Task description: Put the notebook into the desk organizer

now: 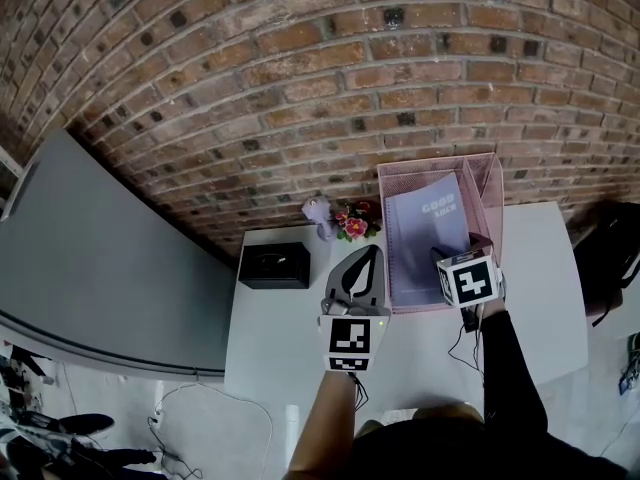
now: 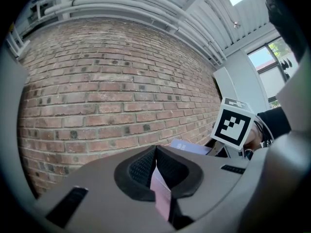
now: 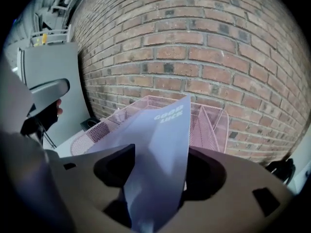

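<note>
A lavender notebook lies tilted inside the pink mesh desk organizer, against the brick wall. My right gripper is at the notebook's near edge. In the right gripper view the notebook rises between the wide-apart jaws of that gripper, whose pads do not press on it; the organizer is behind. My left gripper is at the organizer's left side. In the left gripper view this gripper is shut on a thin pink strip, apparently the organizer's wall.
The white table also carries a black box, a small purple figure and a flower bunch near the wall. A grey panel stands at the left, a black bag at the right.
</note>
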### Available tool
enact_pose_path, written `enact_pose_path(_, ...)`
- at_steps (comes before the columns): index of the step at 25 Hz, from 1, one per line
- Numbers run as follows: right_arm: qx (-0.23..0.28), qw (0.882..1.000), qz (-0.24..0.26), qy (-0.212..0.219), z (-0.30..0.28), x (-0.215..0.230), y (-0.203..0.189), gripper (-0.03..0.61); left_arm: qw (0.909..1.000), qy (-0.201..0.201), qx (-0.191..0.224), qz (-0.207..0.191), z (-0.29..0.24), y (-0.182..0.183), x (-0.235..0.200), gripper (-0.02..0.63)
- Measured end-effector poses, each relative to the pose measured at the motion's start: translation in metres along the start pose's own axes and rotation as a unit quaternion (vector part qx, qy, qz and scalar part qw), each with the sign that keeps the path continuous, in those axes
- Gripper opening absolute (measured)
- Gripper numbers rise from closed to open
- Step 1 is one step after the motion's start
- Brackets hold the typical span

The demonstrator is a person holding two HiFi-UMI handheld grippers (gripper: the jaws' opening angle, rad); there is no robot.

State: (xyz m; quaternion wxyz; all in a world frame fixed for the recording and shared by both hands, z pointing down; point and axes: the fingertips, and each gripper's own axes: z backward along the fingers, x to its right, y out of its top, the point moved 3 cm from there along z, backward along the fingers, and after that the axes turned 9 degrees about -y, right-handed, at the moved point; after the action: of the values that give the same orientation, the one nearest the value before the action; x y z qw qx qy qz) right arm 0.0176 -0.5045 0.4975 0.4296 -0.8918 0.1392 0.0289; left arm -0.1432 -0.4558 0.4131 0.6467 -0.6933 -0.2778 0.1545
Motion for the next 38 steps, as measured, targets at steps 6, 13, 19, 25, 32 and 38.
enact_pose_path(6, 0.012, 0.997, 0.068, -0.044, 0.010, 0.001, -0.001, 0.298, 1.0000, 0.000, -0.001, -0.005, 0.011, 0.002, 0.005, 0.015)
enact_pose_path(13, 0.036, 0.990, 0.107, -0.081, 0.022, 0.005, 0.008, 0.299, 0.9999, 0.001, -0.002, -0.010, 0.022, 0.004, 0.005, 0.015)
enact_pose_path(19, 0.046, 0.993, 0.089, -0.069, 0.030, 0.003, 0.004, 0.299, 0.9999, -0.005, 0.004, -0.011, 0.027, 0.009, 0.006, 0.015)
enact_pose_path(25, 0.082, 0.992, 0.061, -0.075, 0.055, 0.006, 0.002, 0.299, 0.9997, -0.018, 0.013, -0.011, 0.037, 0.016, 0.014, 0.015)
enact_pose_path(32, 0.148, 0.983, 0.045, -0.097, 0.106, 0.006, -0.008, 0.299, 0.9990, -0.035, 0.020, -0.020, 0.064, 0.028, 0.038, 0.015)
enact_pose_path(38, 0.214, 0.968, 0.028, -0.129, 0.159, 0.010, -0.020, 0.298, 0.9984, -0.040, 0.022, -0.033, 0.094, 0.040, 0.061, 0.017)
